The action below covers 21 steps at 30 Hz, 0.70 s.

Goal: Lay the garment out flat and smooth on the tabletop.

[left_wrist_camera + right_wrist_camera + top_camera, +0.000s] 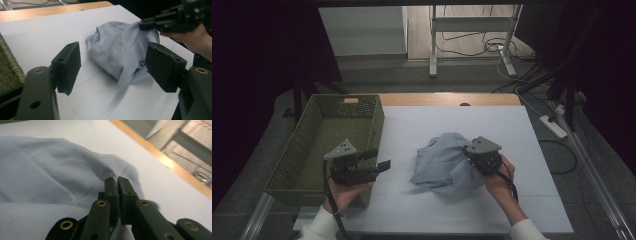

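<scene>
Item: pale blue shirt (447,162), lying crumpled mid-table (512,130), right of the basket (374,125). My right gripper (117,185) is pinching a fold at the shirt's near right edge, fingers (111,195) closing tight on the cloth. My left gripper (113,66) is waiting beside the basket, fingers (68,65) standing wide and holding nothing, aiming at the shirt. Step in hand, as I am judging it: gripping the shirt to lift it. Next move is calling for a clean lift, likely toward the basket. Basket: green wicker, nothing showing inside.
</scene>
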Each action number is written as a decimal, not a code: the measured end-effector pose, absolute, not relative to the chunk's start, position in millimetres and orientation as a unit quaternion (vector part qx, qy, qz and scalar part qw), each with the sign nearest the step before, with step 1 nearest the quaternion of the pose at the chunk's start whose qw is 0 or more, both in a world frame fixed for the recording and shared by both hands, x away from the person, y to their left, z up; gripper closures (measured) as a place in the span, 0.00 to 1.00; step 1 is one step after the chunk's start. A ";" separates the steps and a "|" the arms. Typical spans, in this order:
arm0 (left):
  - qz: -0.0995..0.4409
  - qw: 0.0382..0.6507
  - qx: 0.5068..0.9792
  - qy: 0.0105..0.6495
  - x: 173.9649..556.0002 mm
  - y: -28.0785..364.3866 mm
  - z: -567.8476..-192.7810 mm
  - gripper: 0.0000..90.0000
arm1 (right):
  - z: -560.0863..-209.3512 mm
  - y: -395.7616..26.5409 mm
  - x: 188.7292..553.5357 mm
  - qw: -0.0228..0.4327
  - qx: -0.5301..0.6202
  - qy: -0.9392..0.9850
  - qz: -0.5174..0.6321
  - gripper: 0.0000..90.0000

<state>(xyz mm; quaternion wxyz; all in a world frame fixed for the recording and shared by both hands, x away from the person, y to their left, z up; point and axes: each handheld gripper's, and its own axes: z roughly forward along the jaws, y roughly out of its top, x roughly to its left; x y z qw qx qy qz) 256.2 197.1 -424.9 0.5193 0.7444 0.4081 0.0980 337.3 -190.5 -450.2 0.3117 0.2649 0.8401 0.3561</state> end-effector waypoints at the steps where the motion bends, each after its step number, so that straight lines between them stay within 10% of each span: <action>1: 0.098 0.519 0.744 0.408 256.3 197.3 -424.9 0.33 | -453.0 -192.5 343.3 0.320 0.273 0.837 0.350 0.96; 13: 0.094 0.517 0.748 0.405 255.6 193.7 -426.5 0.33 | -491.4 -193.9 362.3 0.255 0.303 0.862 0.316 0.93; 21: 0.094 0.517 0.748 0.405 256.1 194.1 -426.6 0.33 | -469.7 -206.5 354.9 0.238 0.330 0.825 0.392 0.59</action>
